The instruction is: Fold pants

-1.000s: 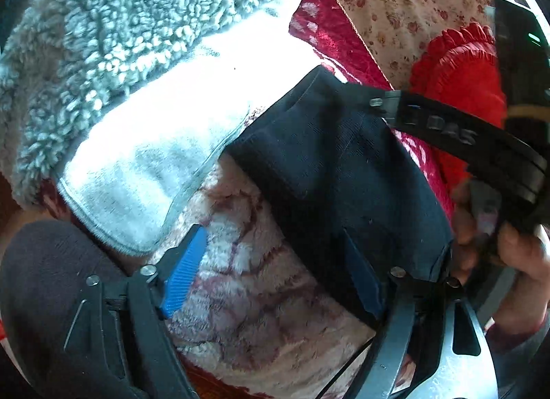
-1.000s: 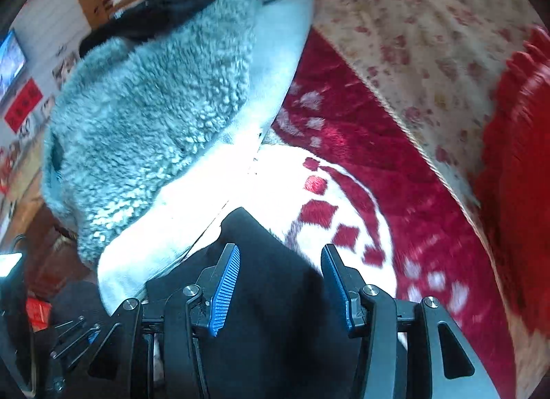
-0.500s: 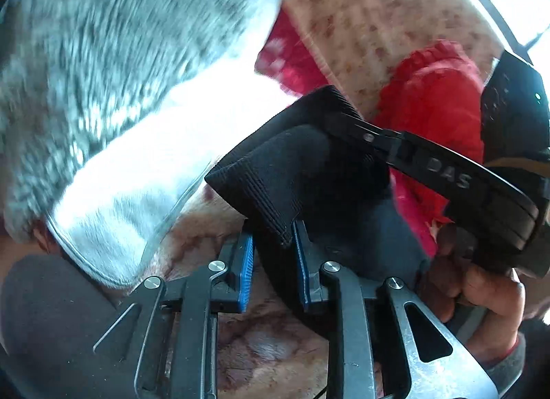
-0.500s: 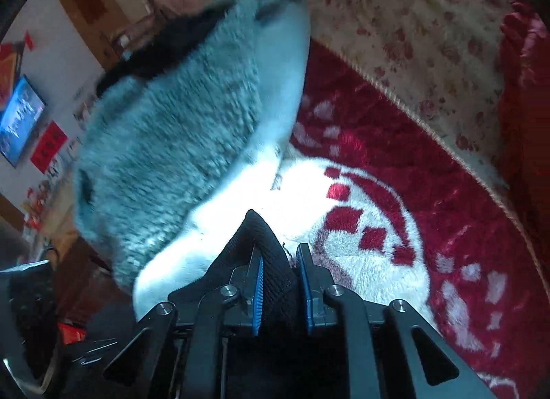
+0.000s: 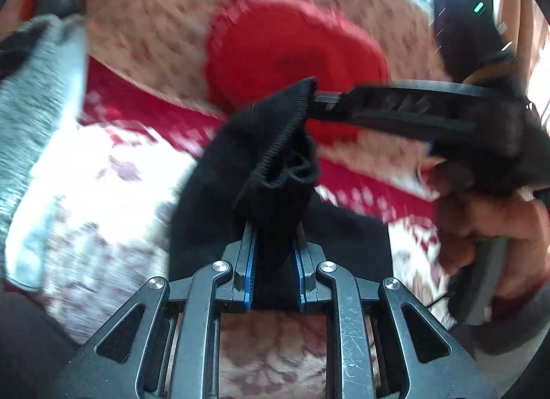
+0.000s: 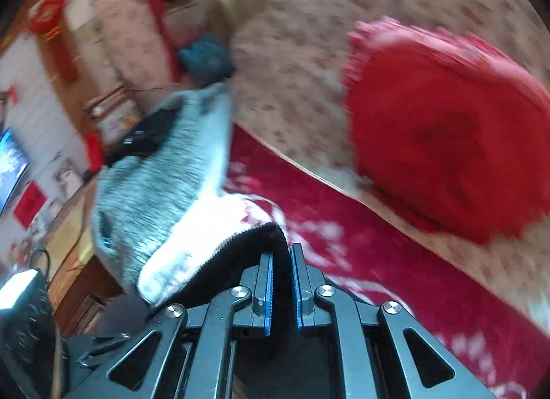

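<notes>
The black pants (image 5: 271, 144) hang lifted above the red and white blanket (image 5: 113, 172). My left gripper (image 5: 273, 244) is shut on a bunched part of their ribbed waistband. My right gripper (image 6: 282, 261) is shut on another part of the black waistband (image 6: 240, 247). In the left wrist view the right gripper (image 5: 318, 103) reaches in from the right, held by a hand (image 5: 488, 220), and pinches the upper corner of the waistband. Both views are motion-blurred.
A round red cushion (image 6: 447, 144) leans on the floral sofa back (image 6: 302, 55). A grey fleece garment (image 6: 161, 172) lies on the left of the blanket (image 6: 361, 237). A wooden edge (image 6: 79, 251) and room clutter lie beyond it.
Both grippers closed on the waistband and have lifted the pants off the blanket. The views have swung up toward the red cushion and sofa back.
</notes>
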Available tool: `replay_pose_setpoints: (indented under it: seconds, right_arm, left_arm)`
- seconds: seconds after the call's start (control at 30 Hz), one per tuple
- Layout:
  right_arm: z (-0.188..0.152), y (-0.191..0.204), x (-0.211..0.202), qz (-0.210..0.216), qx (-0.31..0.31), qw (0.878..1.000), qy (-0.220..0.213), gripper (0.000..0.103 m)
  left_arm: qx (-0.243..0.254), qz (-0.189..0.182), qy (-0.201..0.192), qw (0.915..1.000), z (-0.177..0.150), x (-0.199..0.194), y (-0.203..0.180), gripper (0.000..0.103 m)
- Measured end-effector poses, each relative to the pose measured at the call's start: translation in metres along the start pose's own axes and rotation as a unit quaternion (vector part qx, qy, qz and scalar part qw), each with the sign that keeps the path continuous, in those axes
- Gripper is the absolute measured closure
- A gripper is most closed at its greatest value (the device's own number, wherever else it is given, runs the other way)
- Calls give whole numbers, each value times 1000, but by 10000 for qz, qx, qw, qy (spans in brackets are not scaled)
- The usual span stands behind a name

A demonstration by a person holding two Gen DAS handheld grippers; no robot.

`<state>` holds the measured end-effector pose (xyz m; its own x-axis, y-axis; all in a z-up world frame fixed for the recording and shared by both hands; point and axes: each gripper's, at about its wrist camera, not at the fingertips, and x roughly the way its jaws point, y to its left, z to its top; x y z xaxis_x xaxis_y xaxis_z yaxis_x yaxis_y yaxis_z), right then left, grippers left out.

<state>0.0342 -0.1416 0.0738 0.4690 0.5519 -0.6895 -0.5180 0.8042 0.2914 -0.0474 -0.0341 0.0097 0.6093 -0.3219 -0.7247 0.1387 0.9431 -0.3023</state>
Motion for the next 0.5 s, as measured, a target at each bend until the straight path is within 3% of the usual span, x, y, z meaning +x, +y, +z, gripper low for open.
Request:
replay_pose_setpoints:
  seconds: [0.1,0.2,0.27,0.3,0.4,0.5]
  right_arm:
    - [-23,-27,0,-357,354,9983,298,95]
    - [-39,-51,-4,-590,777,9943,434,91]
    - [-50,-66,-9,-649,1259,9888,461,71]
    - [-55,-74,-14,-600,1489,9862,398,67]
    - [-65,-85,-27,-541,1906,9797,289,65]
    - [-68,-84,-37,-502,1915,9801,152,63]
  left_arm:
    - [238,80,385,9989,-11,26,-10,86]
    - [421,103,501,9978,-14,23,-11,84]
    - [418,-77,608,9972,-16,11,-13,81]
    - [429,-169,676,9966,-16,4,-11,79]
    - [555,-194,673,9960,-16,-10,-9,74]
    - [524,-108,500,9973,-13,-24,3,74]
